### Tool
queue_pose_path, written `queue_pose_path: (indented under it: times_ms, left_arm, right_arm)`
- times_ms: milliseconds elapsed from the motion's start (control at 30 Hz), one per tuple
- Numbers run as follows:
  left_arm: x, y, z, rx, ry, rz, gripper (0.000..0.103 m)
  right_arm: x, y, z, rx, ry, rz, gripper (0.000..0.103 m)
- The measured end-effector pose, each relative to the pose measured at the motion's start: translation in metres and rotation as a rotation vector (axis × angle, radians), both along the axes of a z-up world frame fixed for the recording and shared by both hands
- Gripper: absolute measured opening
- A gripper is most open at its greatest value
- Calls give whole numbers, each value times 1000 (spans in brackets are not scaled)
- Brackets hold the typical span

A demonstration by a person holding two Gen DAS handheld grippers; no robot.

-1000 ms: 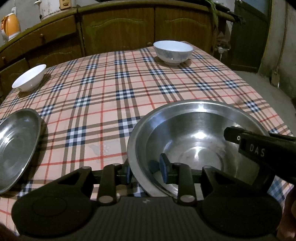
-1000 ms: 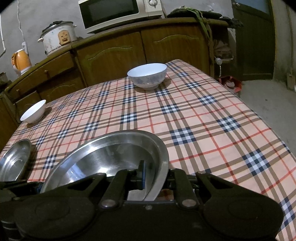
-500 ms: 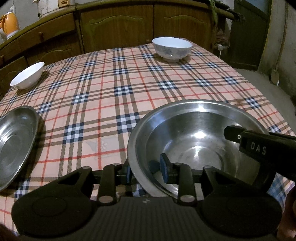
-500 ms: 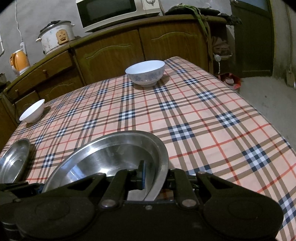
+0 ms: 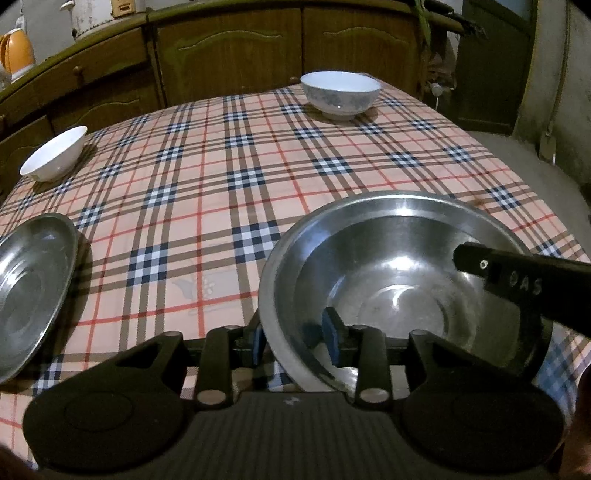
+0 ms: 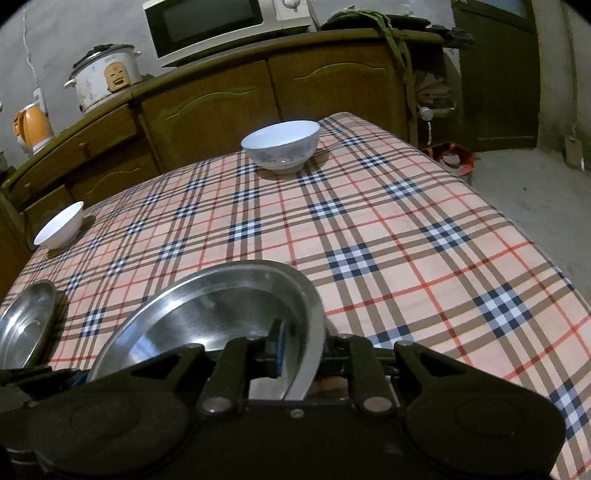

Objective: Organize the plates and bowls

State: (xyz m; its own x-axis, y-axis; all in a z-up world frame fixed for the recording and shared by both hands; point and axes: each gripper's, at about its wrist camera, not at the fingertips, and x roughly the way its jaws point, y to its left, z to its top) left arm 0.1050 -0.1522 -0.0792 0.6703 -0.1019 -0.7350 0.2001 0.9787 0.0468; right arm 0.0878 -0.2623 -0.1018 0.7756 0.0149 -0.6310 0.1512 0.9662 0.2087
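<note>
Four dishes stand on the checked tablecloth (image 5: 207,206): two of steel and two of white porcelain. One large steel bowl (image 5: 399,280) sits at the near edge of the table, between the two grippers. One shallow steel plate (image 5: 29,291) lies at the near left side, well apart from the bowl. One patterned white bowl (image 5: 340,94) stands at the far end of the table, and one plain white bowl (image 5: 53,153) stands at the far left corner. Both white bowls are upright, and each stands alone.

Two grippers are in view. The left gripper (image 5: 293,338) has the left rim of the steel bowl between its blue pads: one pad is outside the wall and the other inside. Its jaws are opening, and a gap shows between the inner pad and the metal. The right gripper (image 6: 301,350) stands astride the right rim of the same bowl (image 6: 221,314). Its jaws are also opening, with the rim between them; the inner blue pad is a little apart from the wall, and the outer one is hidden behind the rim.

Behind the table runs one wooden cabinet (image 6: 221,107). On it stand one microwave oven (image 6: 221,26), one rice cooker (image 6: 105,77) and one orange kettle (image 6: 31,127).
</note>
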Motion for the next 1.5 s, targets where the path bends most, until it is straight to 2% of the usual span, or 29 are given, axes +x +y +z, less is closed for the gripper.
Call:
queue_pose_path:
  times_ms: [333,400,467,500,800,933,1500]
  left_arm:
    - [-4,9,8,-24,-19,-4,52]
    - [-5,10,11,-34,-24,-8,55]
    - [-7,11,13,-40,-31,-15,57]
    - [-7,12,15,-42,-36,-15,57]
    - [-9,19,25,-73,-50,-4,60]
    - [-10,26,31,-87,-56,16,66]
    - [-11,64,56,-70,-86,108,71]
  right_arm:
    - [-7,-4,11,9,-23,-17,24]
    - [-9,-4,15,7,-35,-22,30]
    - [-12,-4,19,-3,-51,-33,49]
    - [-13,-5,22,-10,-63,-45,51]
    - [-22,-7,43,-14,-126,-60,51]
    - [-24,0,46,-8,-133,-34,51]
    - [-19,43,61,-33,-143,82,57]
